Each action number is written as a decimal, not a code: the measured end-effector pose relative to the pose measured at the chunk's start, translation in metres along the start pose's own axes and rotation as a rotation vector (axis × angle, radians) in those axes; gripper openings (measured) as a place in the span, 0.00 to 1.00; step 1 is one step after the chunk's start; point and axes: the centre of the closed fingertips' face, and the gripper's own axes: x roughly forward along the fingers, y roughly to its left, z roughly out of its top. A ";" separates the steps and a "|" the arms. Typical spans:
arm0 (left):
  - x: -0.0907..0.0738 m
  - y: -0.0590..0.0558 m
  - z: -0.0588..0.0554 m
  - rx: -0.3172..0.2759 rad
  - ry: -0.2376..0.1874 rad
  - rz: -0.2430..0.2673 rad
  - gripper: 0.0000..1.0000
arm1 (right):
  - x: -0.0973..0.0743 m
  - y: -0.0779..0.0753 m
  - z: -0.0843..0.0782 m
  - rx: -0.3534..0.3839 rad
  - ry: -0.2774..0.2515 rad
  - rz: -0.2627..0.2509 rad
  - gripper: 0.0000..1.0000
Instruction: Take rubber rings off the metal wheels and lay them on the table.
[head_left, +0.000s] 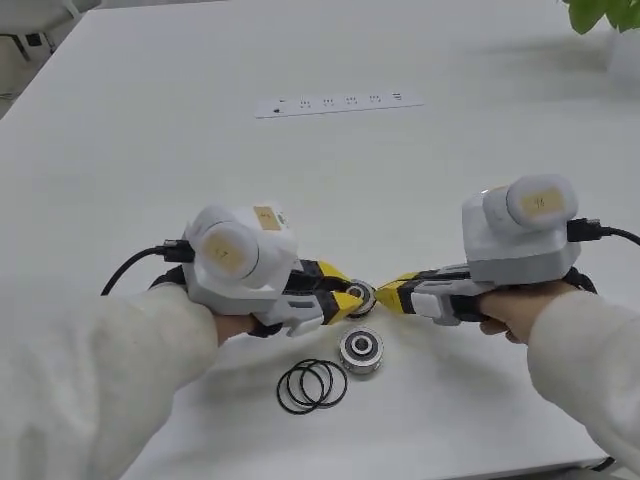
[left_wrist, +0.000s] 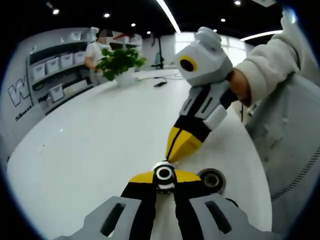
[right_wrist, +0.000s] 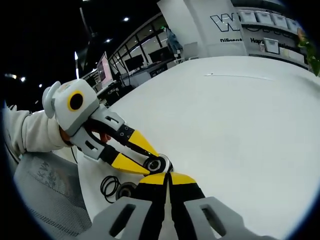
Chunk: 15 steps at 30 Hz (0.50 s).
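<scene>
My left gripper is shut on a small metal wheel with a black rubber ring round it, held just above the white table. In the left gripper view the wheel sits between my yellow jaws. My right gripper comes in from the right, shut, with its tips against the wheel's rim; I cannot tell whether they pinch the ring. A second wheel lies flat on the table just below. Several loose black rubber rings lie overlapping to its left.
A white power strip lies far back on the table. A green plant stands at the far right corner. The table's near edge runs just under the person's sleeves. A black cable trails off the left gripper.
</scene>
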 end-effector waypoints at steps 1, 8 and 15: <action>0.000 0.000 0.000 -0.002 -0.001 0.000 0.14 | 0.000 0.000 0.000 0.000 -0.001 0.000 0.00; 0.000 0.000 0.000 -0.005 -0.006 0.004 0.14 | 0.000 0.000 0.002 0.031 -0.006 0.002 0.00; 0.000 0.000 0.000 -0.010 -0.011 0.011 0.14 | 0.001 0.003 0.004 0.033 -0.010 0.005 0.00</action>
